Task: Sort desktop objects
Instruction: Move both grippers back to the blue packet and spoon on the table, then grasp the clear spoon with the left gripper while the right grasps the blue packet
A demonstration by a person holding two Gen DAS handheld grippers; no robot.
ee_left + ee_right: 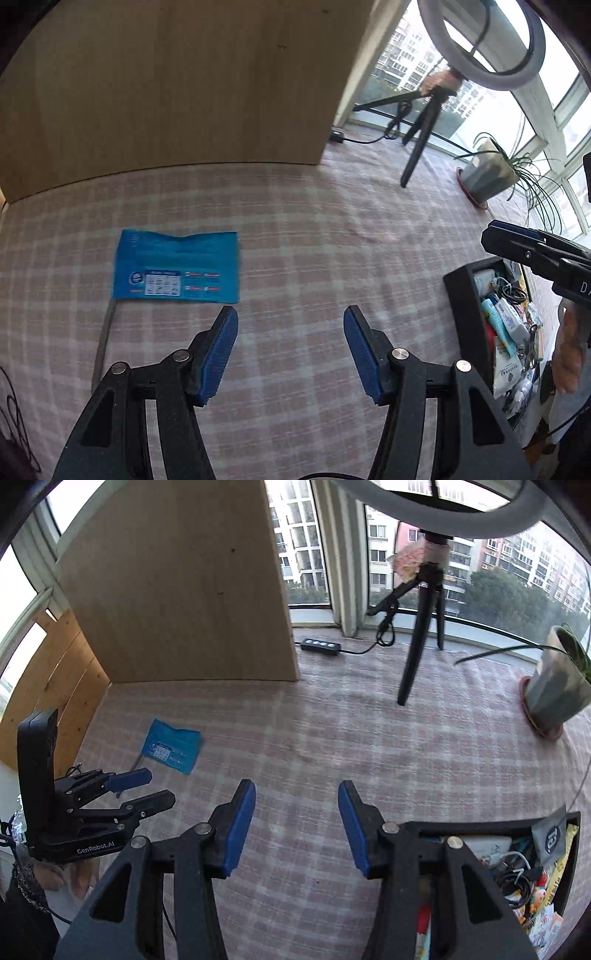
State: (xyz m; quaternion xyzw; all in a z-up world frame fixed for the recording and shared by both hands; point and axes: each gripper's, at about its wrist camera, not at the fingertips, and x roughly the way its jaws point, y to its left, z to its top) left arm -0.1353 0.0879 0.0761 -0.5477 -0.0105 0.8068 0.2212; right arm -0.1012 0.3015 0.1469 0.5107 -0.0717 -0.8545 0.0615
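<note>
Lying flat on the pink-and-white checked tablecloth [314, 236], the blue printed plastic packet [177, 266] is sitting just ahead of the left gripper [290, 328] and off to its left, its long axis running across that camera's view. A thin grey stick-like thing [101, 343] is reaching from the packet's lower left corner toward the camera; what it is I cannot tell. The left gripper is hanging over bare cloth with its blue-padded jaws spread and nothing between them. The right gripper [295, 805] is likewise standing open and empty, and it is well apart from the packet, so the left is the nearer one.

The right wrist view is showing what the left cannot: the left gripper [147, 786] from the side, pointing toward the packet [173, 749] with a gap of cloth between them. Both views are catching the black rectangular tray [461, 306] crowded with tubes, cables and sachets, lying to the right, close under the right gripper.
</note>
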